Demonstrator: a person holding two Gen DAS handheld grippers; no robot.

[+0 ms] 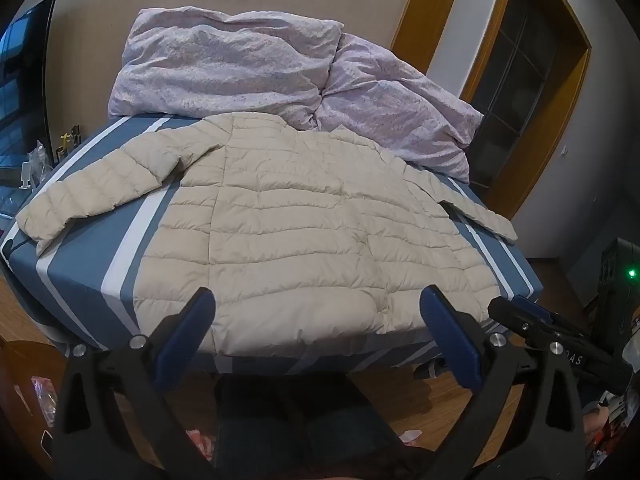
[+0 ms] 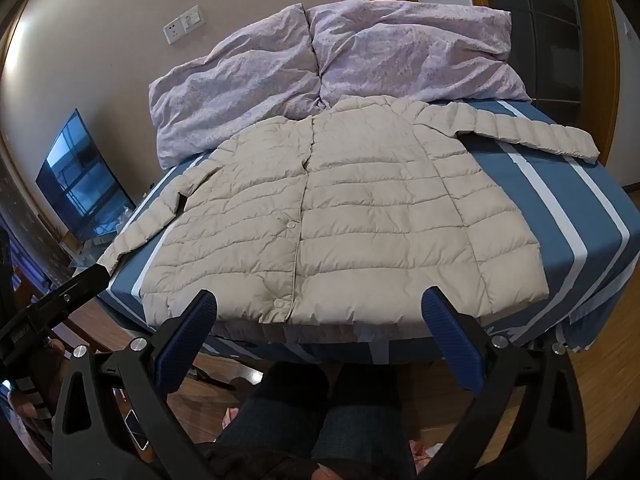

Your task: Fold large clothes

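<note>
A cream quilted puffer jacket (image 1: 296, 224) lies flat on the bed, front up, both sleeves spread out to the sides. The right wrist view shows the same jacket (image 2: 352, 216) with its snap placket running down the middle. My left gripper (image 1: 318, 300) hangs open in front of the jacket's hem, nothing between its blue pads (image 1: 450, 332). My right gripper (image 2: 320, 300) is also open, held just short of the hem near the placket. Neither gripper touches the jacket. The right gripper's body (image 1: 560, 336) shows at the right edge of the left wrist view.
The bed has a blue sheet with white stripes (image 1: 84, 268). A crumpled lilac duvet (image 1: 256, 64) fills its far end against the wall. A TV (image 2: 84, 180) stands left of the bed. The person's legs (image 2: 304, 408) are below, over wooden floor with a phone (image 2: 136, 428).
</note>
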